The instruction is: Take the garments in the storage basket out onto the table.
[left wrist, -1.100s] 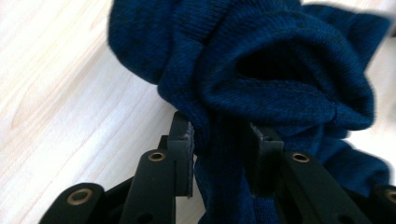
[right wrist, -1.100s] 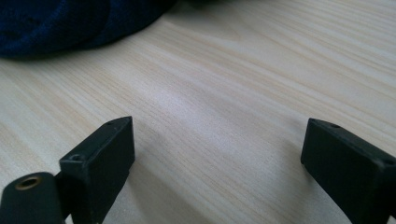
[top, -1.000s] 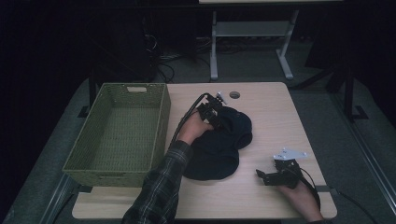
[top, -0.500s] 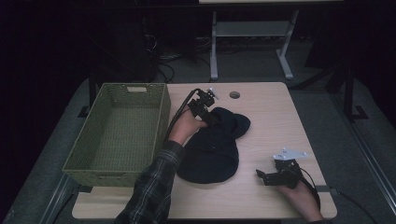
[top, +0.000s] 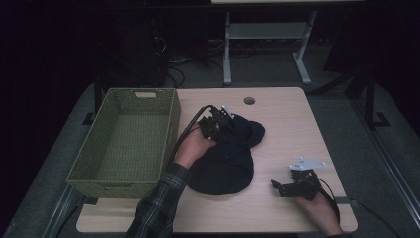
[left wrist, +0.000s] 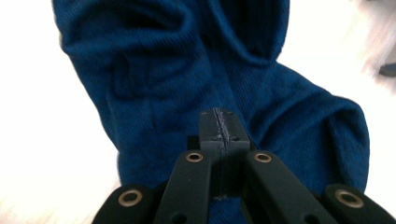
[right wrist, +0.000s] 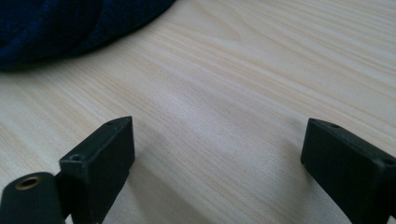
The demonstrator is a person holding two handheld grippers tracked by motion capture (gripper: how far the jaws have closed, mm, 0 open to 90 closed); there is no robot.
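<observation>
Garment (top: pixel 225 158): one dark blue knit piece, crumpled mid-table (top: pixel 287 119), just right of the basket (top: pixel 126 144). Looks soft, floppy and light; it will sag and drape when lifted, so best taken by a bunched fold or edge, not a flat patch. One woven green basket with nothing in it. Two grippers: left gripper (left wrist: pixel 219 128) has just been closing, jaws now meeting on a pinch of the cloth at its upper fold. Right gripper (right wrist: pixel 217 154) gapes wide over bare wood, holding nothing.
</observation>
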